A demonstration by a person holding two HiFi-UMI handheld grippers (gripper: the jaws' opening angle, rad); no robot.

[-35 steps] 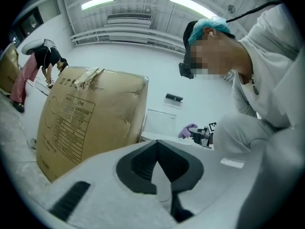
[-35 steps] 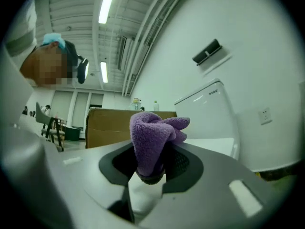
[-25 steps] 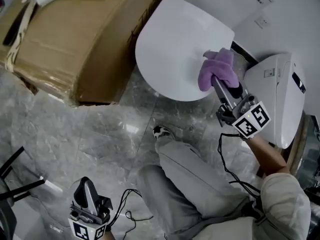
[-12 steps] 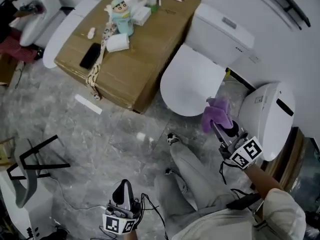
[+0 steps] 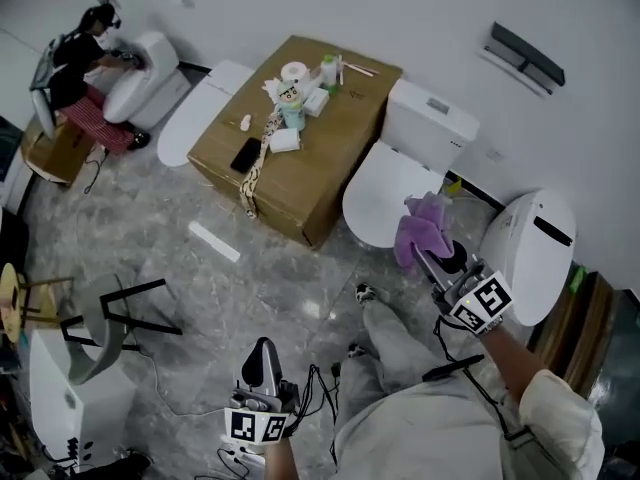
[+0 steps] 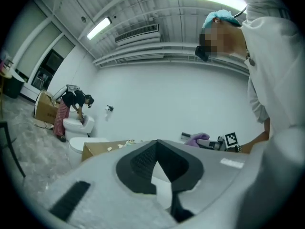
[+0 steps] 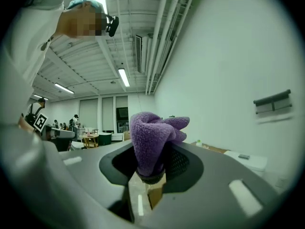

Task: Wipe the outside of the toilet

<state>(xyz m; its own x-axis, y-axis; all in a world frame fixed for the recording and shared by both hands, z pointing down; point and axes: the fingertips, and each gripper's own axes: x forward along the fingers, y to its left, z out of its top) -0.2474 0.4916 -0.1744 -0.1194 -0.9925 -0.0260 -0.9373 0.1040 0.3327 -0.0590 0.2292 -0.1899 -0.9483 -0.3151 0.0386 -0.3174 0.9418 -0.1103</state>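
Right gripper (image 5: 420, 250) clamping purple cloth (image 5: 422, 223), hovering by toilet (image 5: 385, 198) lid; left gripper (image 5: 263, 351) hanging low over floor (image 5: 200, 278), jaws together, empty.

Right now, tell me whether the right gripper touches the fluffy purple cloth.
Touching: the right gripper view shows the right gripper pinching the fluffy purple cloth between its jaws.

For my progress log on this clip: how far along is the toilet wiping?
Done: nothing on the white closed-lid toilet shows wiping either way. In hand: the right gripper clamps a purple fleecy cloth, held in the air off any surface; the left gripper hangs shut and empty. Left: probably the whole outside.
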